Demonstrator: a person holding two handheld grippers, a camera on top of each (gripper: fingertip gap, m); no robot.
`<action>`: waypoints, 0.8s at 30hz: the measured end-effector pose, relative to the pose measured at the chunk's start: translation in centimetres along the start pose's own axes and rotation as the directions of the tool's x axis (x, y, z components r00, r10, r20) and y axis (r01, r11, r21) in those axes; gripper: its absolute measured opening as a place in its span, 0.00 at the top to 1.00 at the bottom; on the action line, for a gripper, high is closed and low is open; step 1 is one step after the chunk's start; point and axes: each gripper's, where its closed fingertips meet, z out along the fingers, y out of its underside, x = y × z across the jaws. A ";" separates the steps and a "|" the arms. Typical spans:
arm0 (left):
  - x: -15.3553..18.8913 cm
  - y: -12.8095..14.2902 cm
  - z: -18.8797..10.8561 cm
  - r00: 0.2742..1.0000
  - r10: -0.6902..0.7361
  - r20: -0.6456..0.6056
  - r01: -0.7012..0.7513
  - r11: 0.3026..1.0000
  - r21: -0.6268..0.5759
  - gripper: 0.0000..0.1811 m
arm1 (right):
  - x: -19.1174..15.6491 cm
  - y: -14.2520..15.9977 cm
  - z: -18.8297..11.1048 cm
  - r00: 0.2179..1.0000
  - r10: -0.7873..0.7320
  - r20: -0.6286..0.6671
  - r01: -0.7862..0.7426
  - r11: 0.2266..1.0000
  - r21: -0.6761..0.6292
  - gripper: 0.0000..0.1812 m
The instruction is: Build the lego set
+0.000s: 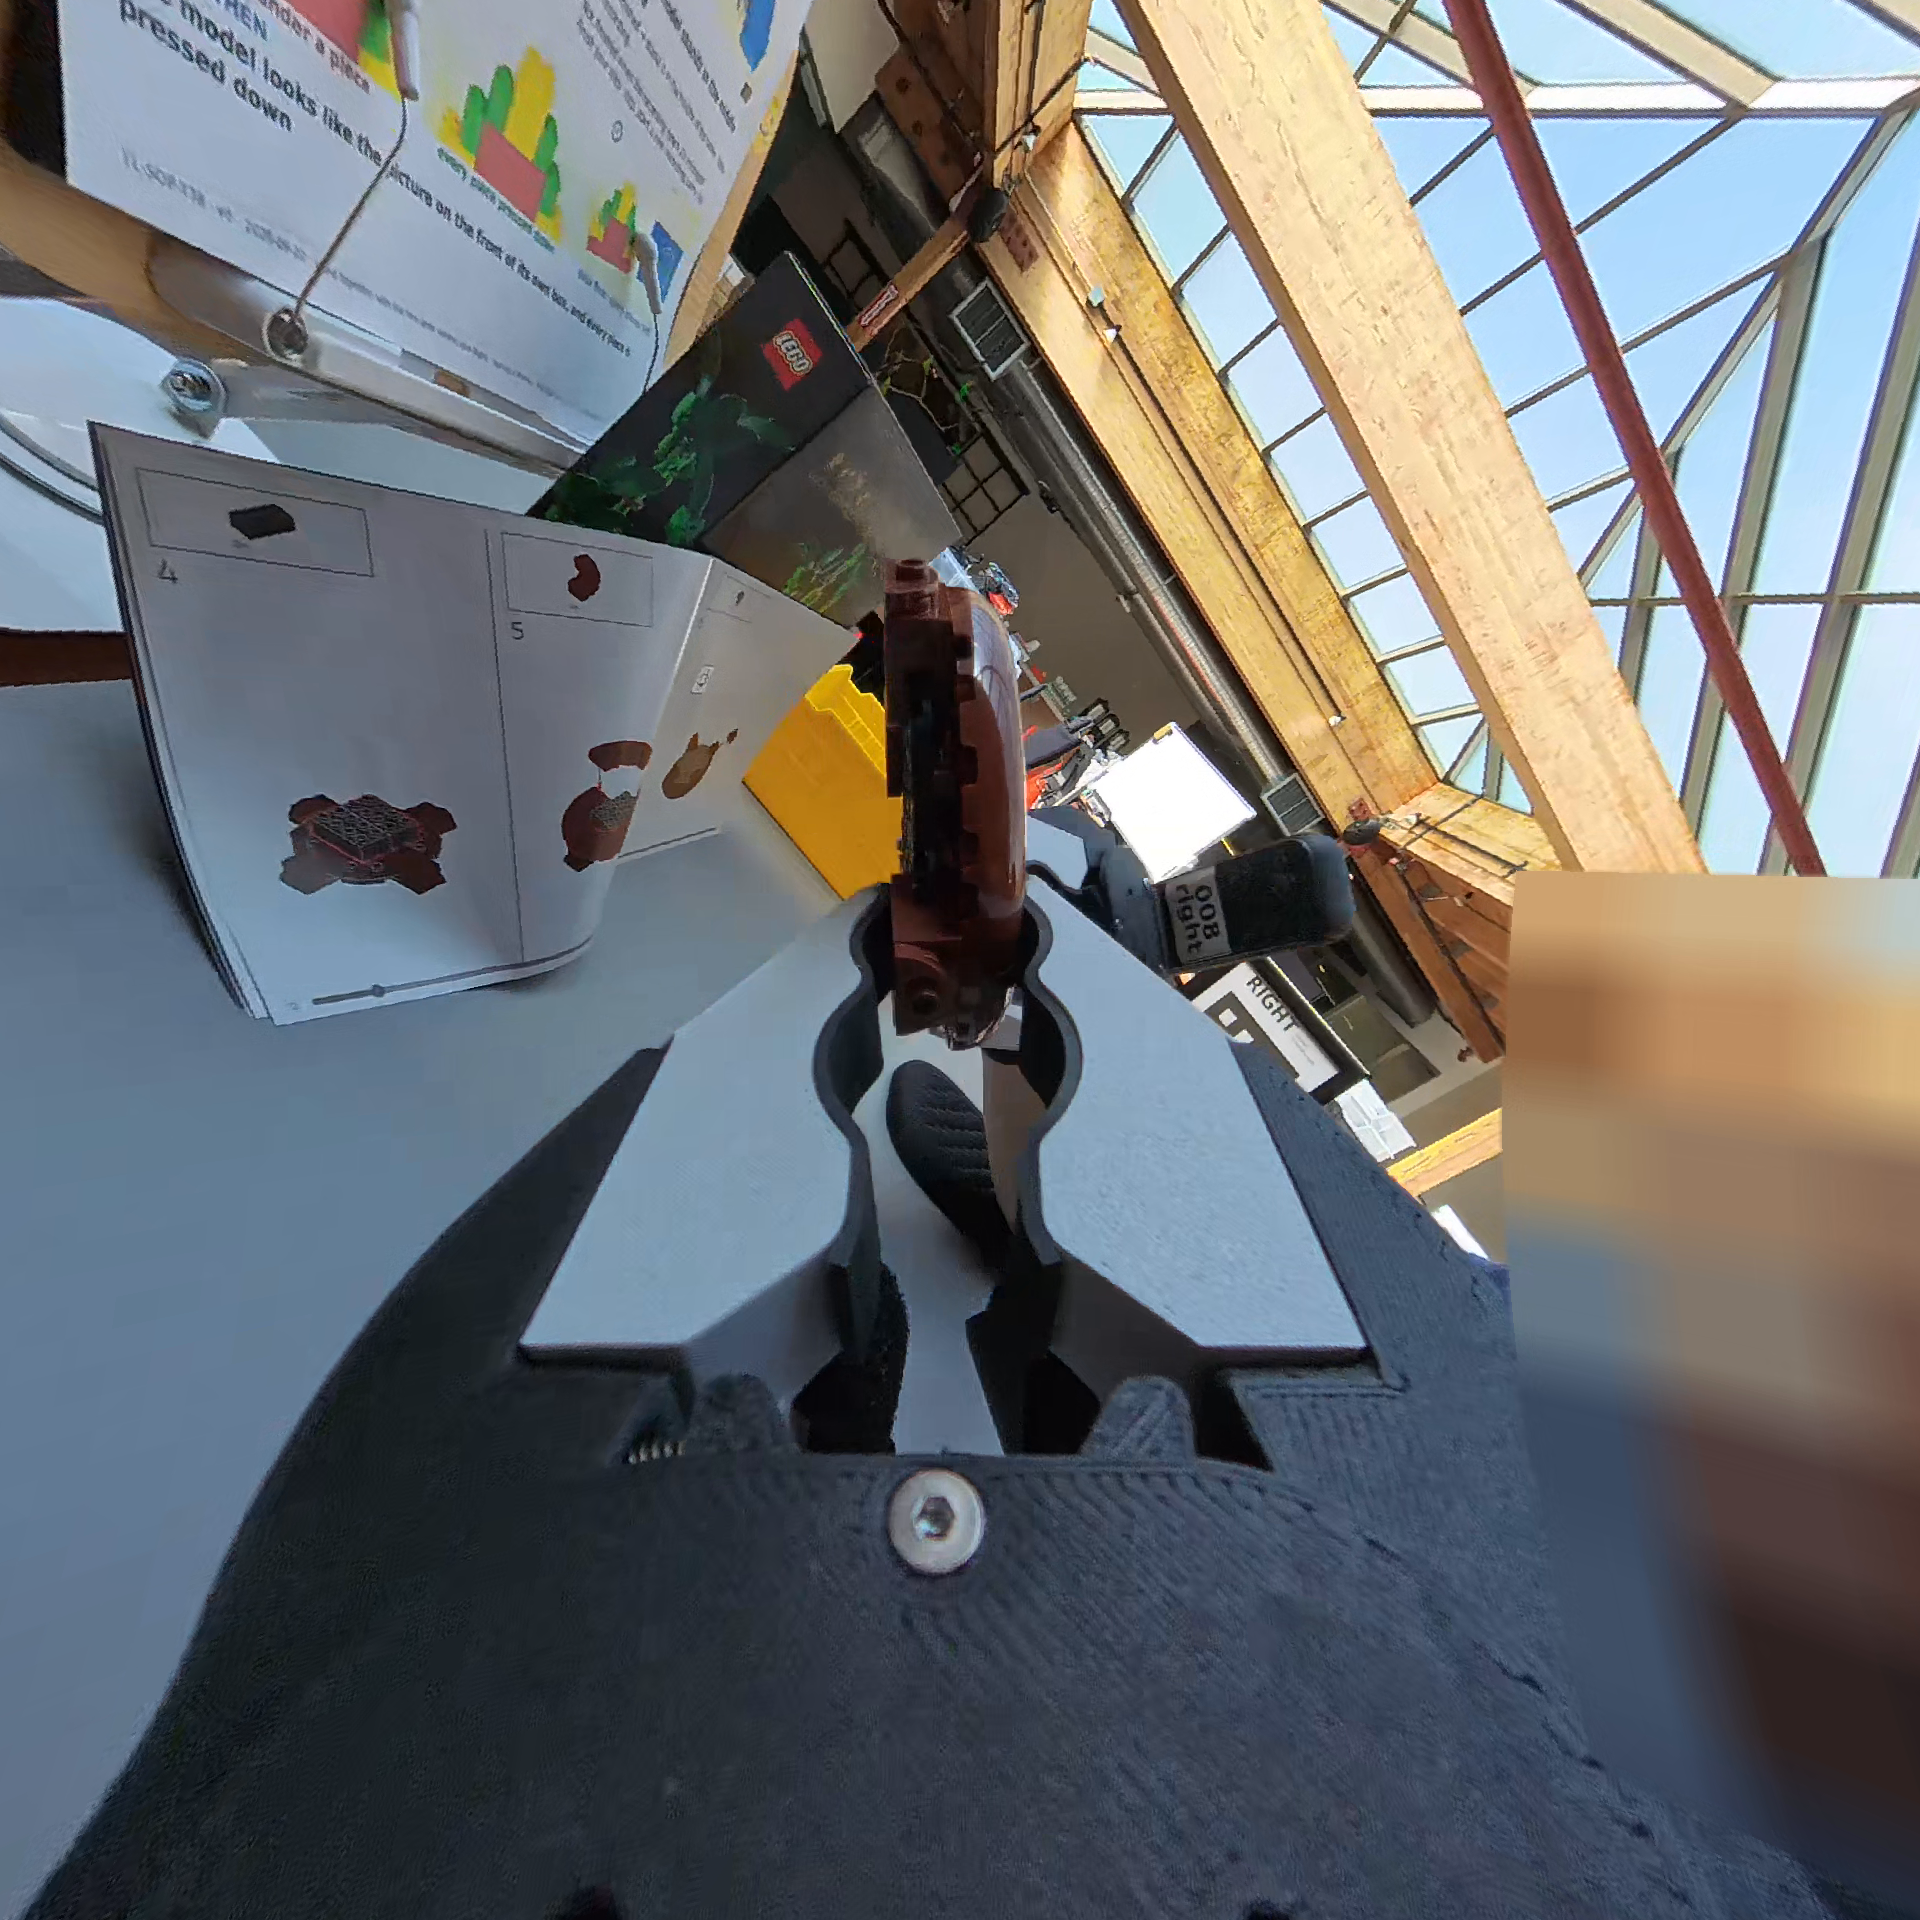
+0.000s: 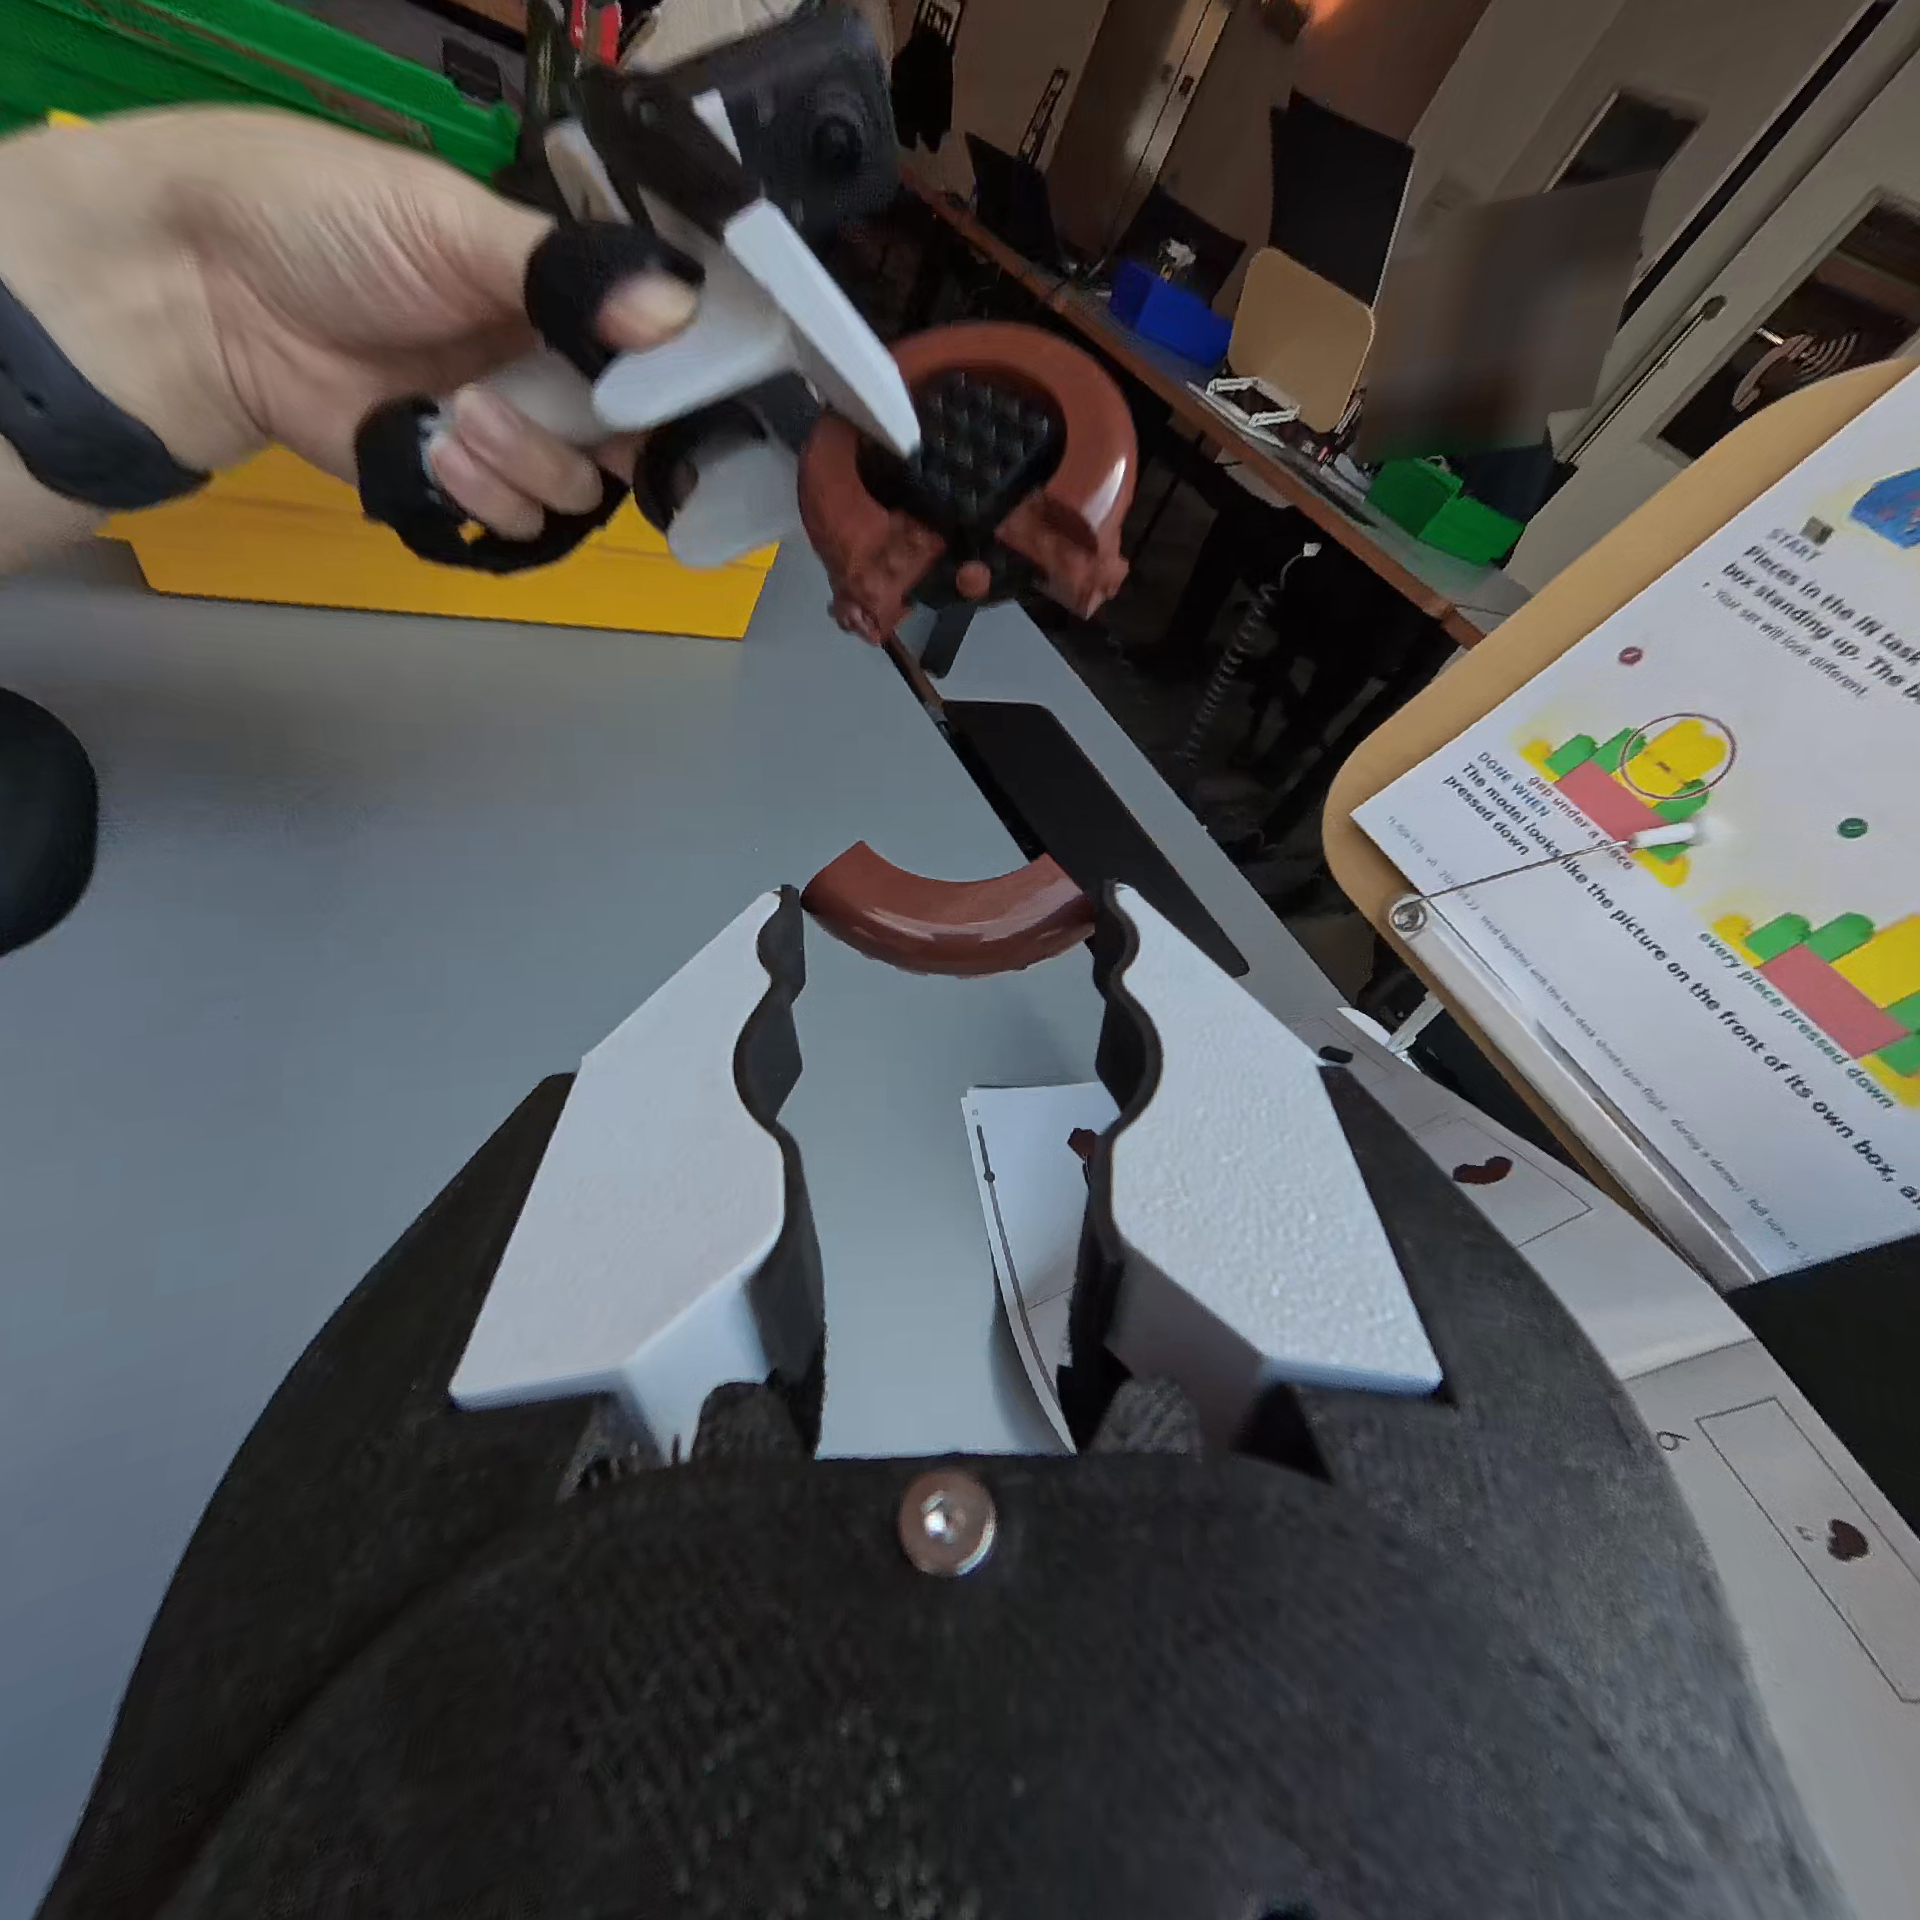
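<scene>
Left tongs (image 1: 951,966) are clenching the brown-and-black base assembly (image 1: 951,748) edge-on, aloft above the desk (image 2: 416,883); right tongs (image 2: 948,914) are carrying a brown curved arch piece (image 2: 948,920) between spread tips, also aloft. Step in hand appears to be fitting the second arch. Next move likely calls for aligning its studs with the base's open side, then pressing down.

Glass skylight (image 1: 1558,343) overhead, blue sky through it, timber beams (image 1: 1382,416) and red steel rod (image 1: 1621,416) crossing. Grey counter (image 2: 416,883) in daylight. Long bench (image 2: 1299,457) behind, cluttered with blue bin (image 2: 1169,307) and green bins (image 2: 1444,509). Back of room dim.
</scene>
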 end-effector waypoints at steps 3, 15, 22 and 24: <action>-0.9 1.5 2.7 0.997 -0.071 -0.043 0.069 0.997 -0.031 0.90 | 0.2 -2.2 -1.4 0.999 0.038 -0.010 -0.038 0.998 0.051 0.69; -2.8 5.5 8.4 0.967 -0.239 -0.092 0.231 0.969 -0.082 0.90 | 2.4 0.9 -3.1 0.998 -0.027 0.052 0.033 0.992 -0.121 0.69; -2.3 5.9 8.8 0.978 -0.197 -0.074 0.189 0.976 -0.104 0.90 | 2.4 2.0 -3.3 0.992 -0.106 0.068 0.116 0.978 -0.171 0.69; -2.2 5.9 8.9 0.979 -0.190 -0.073 0.182 0.978 -0.105 0.90 | 2.2 2.0 -3.1 0.992 -0.096 0.080 0.108 0.980 -0.168 0.69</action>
